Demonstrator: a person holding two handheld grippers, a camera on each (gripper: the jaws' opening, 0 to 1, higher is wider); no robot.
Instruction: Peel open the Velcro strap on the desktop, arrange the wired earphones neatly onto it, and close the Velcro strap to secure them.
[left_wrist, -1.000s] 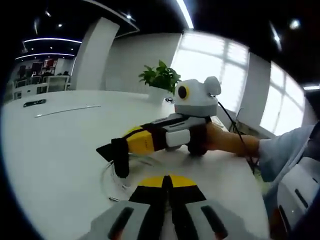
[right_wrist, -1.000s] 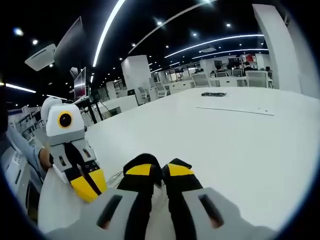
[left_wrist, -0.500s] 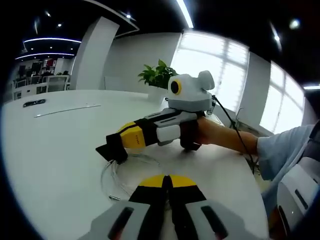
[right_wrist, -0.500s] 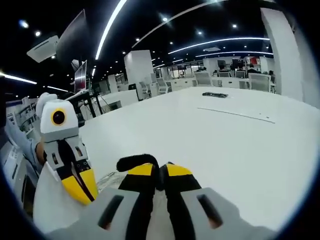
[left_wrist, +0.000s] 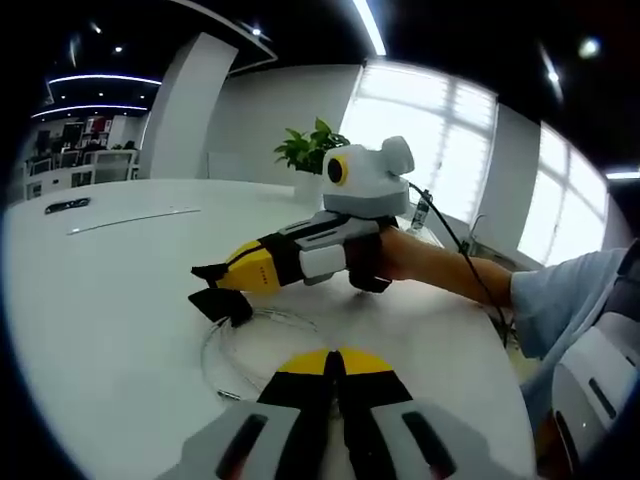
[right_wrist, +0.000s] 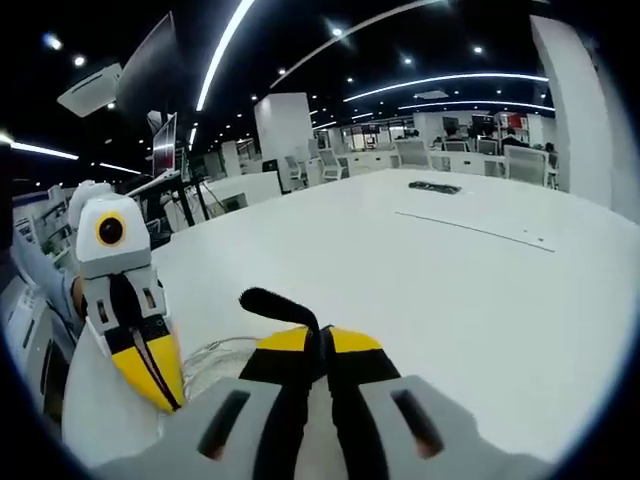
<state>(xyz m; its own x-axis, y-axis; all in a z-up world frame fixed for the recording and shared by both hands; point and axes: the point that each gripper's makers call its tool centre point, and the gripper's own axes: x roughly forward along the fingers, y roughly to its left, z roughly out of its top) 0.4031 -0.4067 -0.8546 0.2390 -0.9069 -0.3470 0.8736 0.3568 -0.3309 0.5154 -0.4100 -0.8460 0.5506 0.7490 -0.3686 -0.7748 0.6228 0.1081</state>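
Observation:
My right gripper (left_wrist: 228, 281) comes in from the right in the left gripper view, held by a hand, and is shut on a black Velcro strap (left_wrist: 221, 302) just above the white table (left_wrist: 90, 300). Under it lies a loose coil of white earphone wire (left_wrist: 232, 345). In the right gripper view the strap (right_wrist: 274, 303) sticks up and curls left from my right gripper's (right_wrist: 322, 336) shut jaws. My left gripper (left_wrist: 334, 357) is shut low over the table, close to the coil. It also stands at the left (right_wrist: 158, 396), beside the wire (right_wrist: 205, 352); nothing shows between its jaws.
A potted plant (left_wrist: 312, 152) stands at the table's far edge. A small black object (right_wrist: 434, 187) and a thin strip (right_wrist: 475, 230) lie far across the table. The person's forearm and light sleeve (left_wrist: 560, 300) reach in from the right.
My right gripper has risen a little with the strap. The strap no longer hangs straight down; its free end now curls up. My left gripper has stayed put.

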